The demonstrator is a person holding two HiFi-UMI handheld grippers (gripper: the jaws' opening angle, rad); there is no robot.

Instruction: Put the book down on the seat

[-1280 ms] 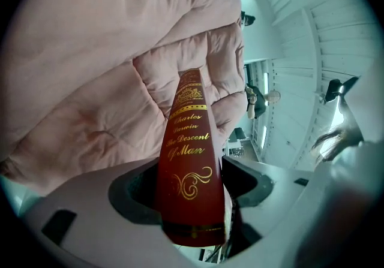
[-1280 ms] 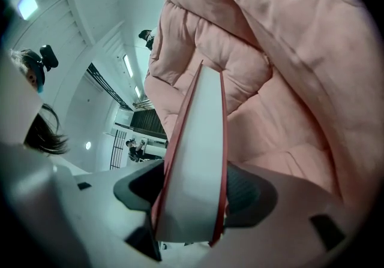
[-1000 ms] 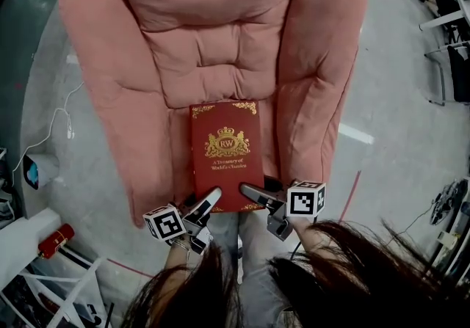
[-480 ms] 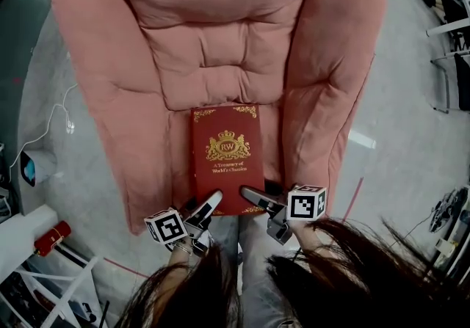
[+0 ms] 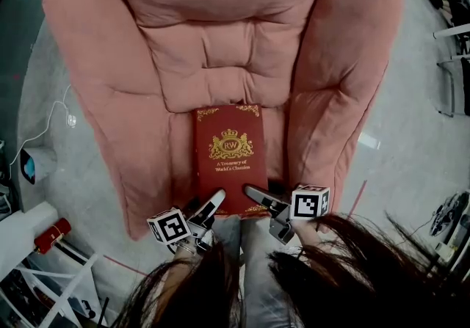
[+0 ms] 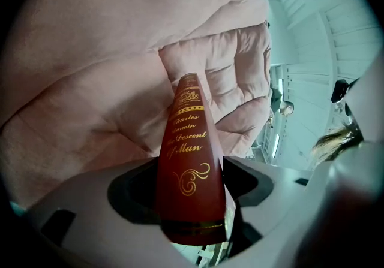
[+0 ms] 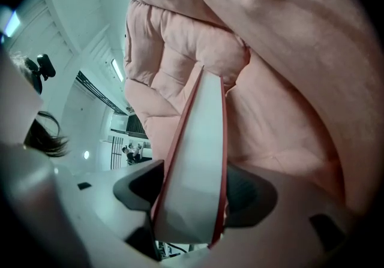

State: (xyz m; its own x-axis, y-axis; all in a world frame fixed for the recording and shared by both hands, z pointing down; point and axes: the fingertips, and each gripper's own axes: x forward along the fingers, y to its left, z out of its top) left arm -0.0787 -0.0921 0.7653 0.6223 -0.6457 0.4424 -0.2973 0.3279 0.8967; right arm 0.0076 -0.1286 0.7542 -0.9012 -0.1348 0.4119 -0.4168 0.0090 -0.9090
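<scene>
Clamping the book (image 5: 228, 158), left gripper (image 5: 213, 202) and right gripper (image 5: 254, 194) hold it flat over the seat (image 5: 181, 154), presumably for level placement.

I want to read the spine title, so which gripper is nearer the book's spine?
Left. The left gripper clamps the book right at its spine; the right gripper clamps the opposite side, over the page edges.

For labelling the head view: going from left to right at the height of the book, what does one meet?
A white cable, pink armrest, red book, other pink armrest, white floor mark.
</scene>
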